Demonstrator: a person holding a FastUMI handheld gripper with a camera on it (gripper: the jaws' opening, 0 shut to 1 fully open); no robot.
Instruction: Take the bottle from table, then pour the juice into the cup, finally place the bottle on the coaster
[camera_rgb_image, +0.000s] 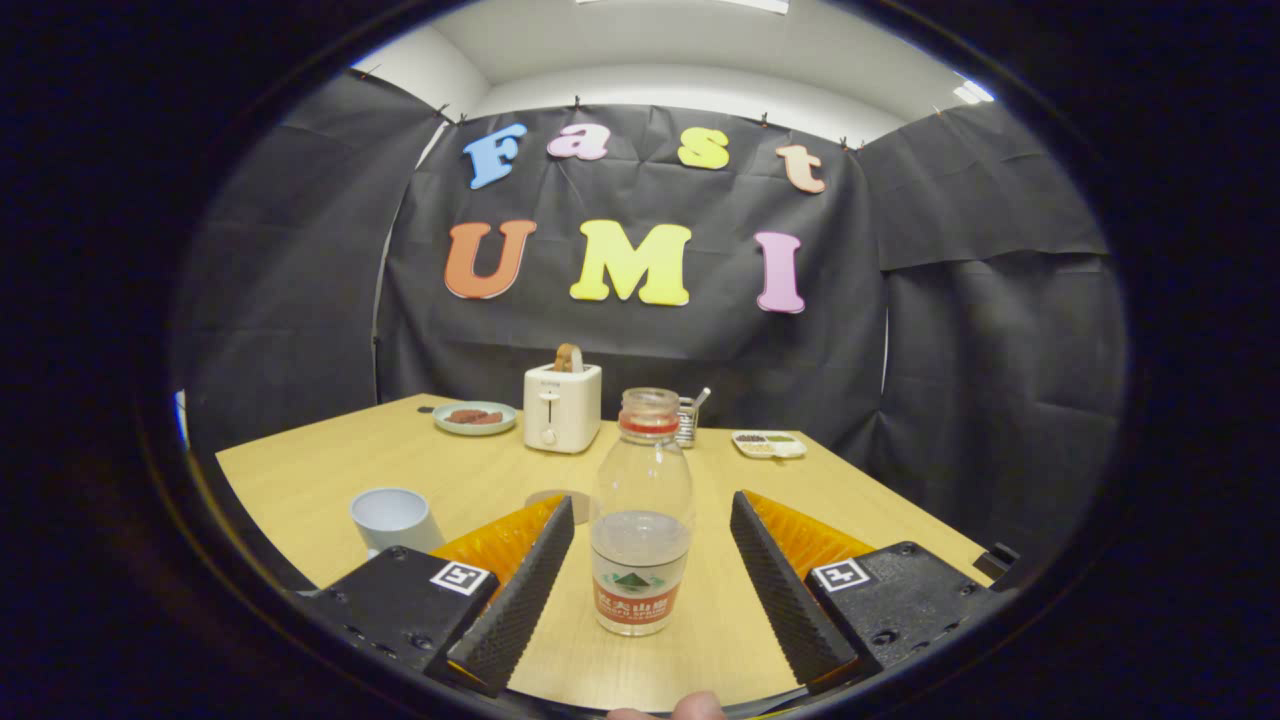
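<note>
Hand-held gripper: the hand-held gripper (650, 580) was spread wide, its fingers (520, 590) standing on either side of the bottle with a gap on each side, touching nothing.
Bottle: the bottle (642, 520) stood upright on the tabletop (320, 470) between the fingers, cap off and roughly a third full of clear liquid (so it would want to be kept upright once lifted).
Cup: the cup (395, 520) sat beside the left finger, mouth up, near enough for a short carry and tilt.
Coaster: the round coaster (560, 498) lay just beyond the left fingertip, partly hidden by it.
Step in hand: likely lining up for the grasp; nothing was pinched yet.
Farther off: a toaster (562, 405), a plate (475, 417) and a small tray (768, 444) stood well beyond the fingers, out of the way.
</note>
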